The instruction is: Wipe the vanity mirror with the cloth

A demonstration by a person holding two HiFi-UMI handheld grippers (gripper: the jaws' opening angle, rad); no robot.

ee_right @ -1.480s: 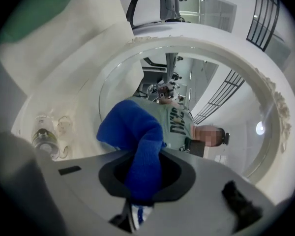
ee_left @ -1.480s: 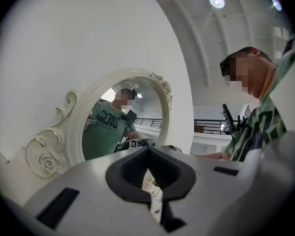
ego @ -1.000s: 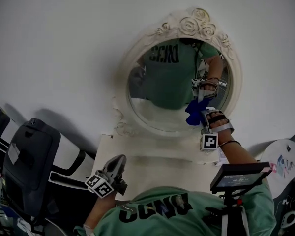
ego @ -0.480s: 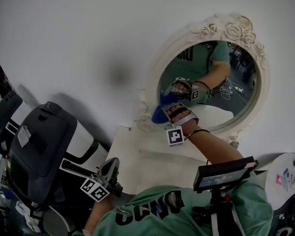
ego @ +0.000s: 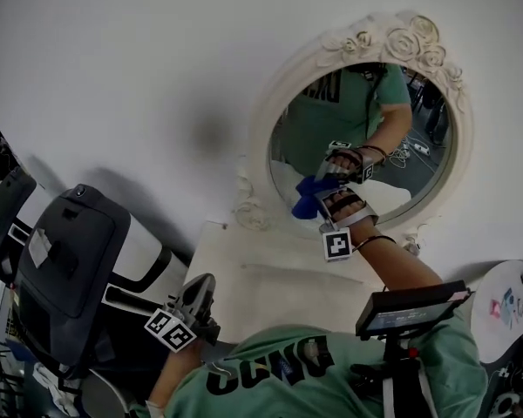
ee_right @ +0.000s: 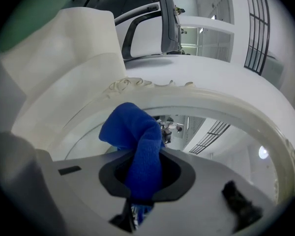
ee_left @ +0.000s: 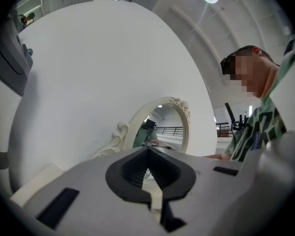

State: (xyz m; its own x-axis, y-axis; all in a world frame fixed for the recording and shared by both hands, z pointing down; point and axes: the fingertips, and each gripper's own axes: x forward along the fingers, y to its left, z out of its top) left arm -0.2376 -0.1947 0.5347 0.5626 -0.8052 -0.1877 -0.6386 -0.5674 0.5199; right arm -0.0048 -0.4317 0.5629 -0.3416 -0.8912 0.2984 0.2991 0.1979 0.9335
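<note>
The oval vanity mirror [ego: 375, 120] in an ornate white frame [ego: 277, 103] hangs on the white wall. My right gripper [ego: 321, 205] is shut on a blue cloth [ego: 308, 193], which is pressed against the lower left part of the glass. In the right gripper view the cloth [ee_right: 140, 146] bulges out of the shut jaws of the right gripper [ee_right: 145, 168], right in front of the mirror frame [ee_right: 152, 88]. My left gripper [ego: 207, 284] hangs low over the vanity's near edge, shut and holding nothing. The left gripper [ee_left: 148, 151] points toward the mirror [ee_left: 163, 127].
A white vanity top [ego: 244, 273] lies below the mirror. A dark grey and white chair-like machine [ego: 65, 273] stands at the left. A small screen on a stand [ego: 410, 307] sits at the lower right, beside a round white surface [ego: 506, 307].
The right gripper has swept the cloth from the lower right of the glass to its lower left edge, then a little back to the right. The left gripper stayed low.
</note>
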